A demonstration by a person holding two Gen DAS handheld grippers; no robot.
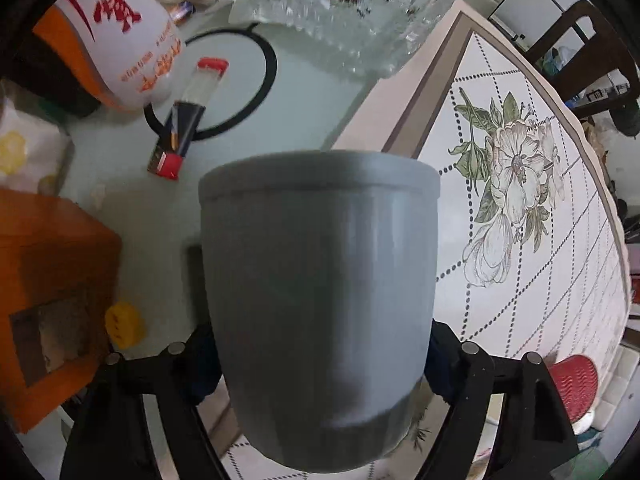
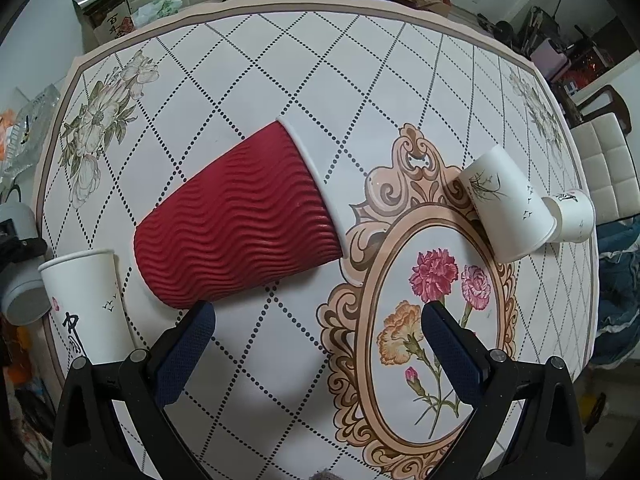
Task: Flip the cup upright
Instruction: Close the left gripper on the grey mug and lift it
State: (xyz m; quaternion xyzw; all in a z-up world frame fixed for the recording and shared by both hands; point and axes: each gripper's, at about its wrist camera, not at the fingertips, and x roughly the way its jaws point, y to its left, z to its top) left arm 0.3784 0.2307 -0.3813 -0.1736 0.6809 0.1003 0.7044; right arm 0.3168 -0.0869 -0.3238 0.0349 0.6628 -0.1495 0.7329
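In the left wrist view my left gripper (image 1: pixel 320 364) is shut on a grey cup (image 1: pixel 320 300), which fills the middle of the frame, rim pointing away from the camera. In the right wrist view my right gripper (image 2: pixel 316 320) is open and empty, just in front of a red ribbed cup (image 2: pixel 240 224) lying on its side on the table, white rim toward the upper right. A white paper cup (image 2: pixel 84 304) stands upright at the left. Another white cup (image 2: pixel 508 204) lies tipped on its side at the right, with a smaller white cup (image 2: pixel 574 218) beside it.
The round table (image 2: pixel 280 64) has a diamond and flower print. In the left wrist view a glass tray (image 1: pixel 344 16), a white and orange bottle (image 1: pixel 116 40), a red-capped tube (image 1: pixel 192 116), an orange box (image 1: pixel 48 292) and a yellow piece (image 1: pixel 122 324) lie on a glass surface.
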